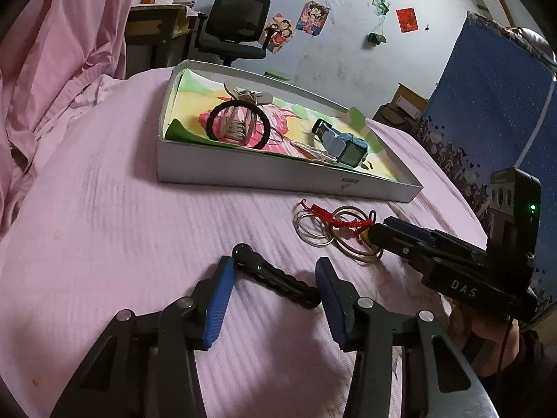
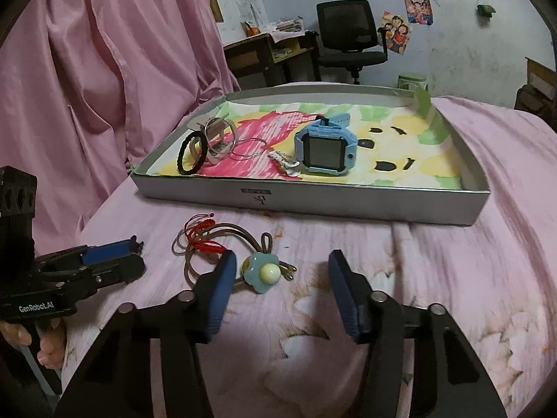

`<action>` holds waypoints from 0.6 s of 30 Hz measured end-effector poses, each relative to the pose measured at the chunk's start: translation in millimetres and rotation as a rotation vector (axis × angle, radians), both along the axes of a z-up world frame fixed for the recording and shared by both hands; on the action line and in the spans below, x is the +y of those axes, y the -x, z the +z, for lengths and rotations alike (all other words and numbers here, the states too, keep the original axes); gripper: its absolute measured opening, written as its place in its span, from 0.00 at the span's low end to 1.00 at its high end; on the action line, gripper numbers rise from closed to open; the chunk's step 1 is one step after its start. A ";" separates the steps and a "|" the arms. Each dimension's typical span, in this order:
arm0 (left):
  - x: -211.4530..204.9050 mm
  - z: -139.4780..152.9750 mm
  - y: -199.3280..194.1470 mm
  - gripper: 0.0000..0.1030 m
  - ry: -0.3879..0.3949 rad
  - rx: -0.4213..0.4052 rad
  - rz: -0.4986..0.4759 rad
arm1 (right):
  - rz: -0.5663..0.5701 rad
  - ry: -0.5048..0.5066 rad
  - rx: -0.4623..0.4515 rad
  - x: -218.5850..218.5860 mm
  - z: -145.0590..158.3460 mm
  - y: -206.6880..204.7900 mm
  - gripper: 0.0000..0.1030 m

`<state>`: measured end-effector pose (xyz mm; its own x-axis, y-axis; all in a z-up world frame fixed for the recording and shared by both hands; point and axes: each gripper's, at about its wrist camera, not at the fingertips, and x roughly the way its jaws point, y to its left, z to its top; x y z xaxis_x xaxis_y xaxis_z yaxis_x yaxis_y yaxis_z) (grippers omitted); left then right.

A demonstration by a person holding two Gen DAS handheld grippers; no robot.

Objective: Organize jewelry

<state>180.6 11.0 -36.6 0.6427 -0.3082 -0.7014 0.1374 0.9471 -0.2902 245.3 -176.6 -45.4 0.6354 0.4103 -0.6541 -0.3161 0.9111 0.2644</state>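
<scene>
A shallow white box (image 2: 313, 205) lined with colourful paper holds a blue watch (image 2: 325, 149), a black hair tie (image 2: 191, 153), a clear claw clip (image 2: 219, 139), thin rings and a white clip. It also shows in the left wrist view (image 1: 278, 176). In front of it on the pink bed lie a red cord bracelet (image 2: 205, 244) tangled with thin bangles, and a brown hair tie with a blue flower (image 2: 263, 273). My right gripper (image 2: 278, 291) is open around the flower. My left gripper (image 1: 275, 287) is open around a black barrette (image 1: 275, 280).
Pink bedding (image 1: 122, 244) covers the surface, with a pink curtain (image 2: 104, 52) to the left. A desk and black office chair (image 2: 351, 35) stand behind by a wall with posters. A blue patterned board (image 1: 487, 111) stands at the right.
</scene>
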 end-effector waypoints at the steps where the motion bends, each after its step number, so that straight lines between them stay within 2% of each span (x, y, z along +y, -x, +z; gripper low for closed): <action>1: -0.5 -0.4 -0.8 0.44 -0.003 0.004 -0.002 | 0.004 0.000 0.003 0.9 -1.1 -0.8 0.40; 5: -2.4 -1.7 -4.0 0.42 -0.007 0.017 -0.004 | 0.026 0.004 0.008 7.4 -4.0 0.6 0.32; 9: -1.4 -3.2 -6.9 0.32 -0.011 0.031 0.005 | 0.037 0.008 0.001 10.3 -3.6 4.7 0.25; 15: 1.8 -5.0 -7.0 0.15 -0.004 0.038 0.017 | 0.036 -0.008 -0.008 8.1 -2.9 11.1 0.24; 18: 1.9 -6.1 -5.5 0.10 -0.004 0.037 0.011 | 0.030 -0.025 -0.009 4.7 -2.9 14.9 0.24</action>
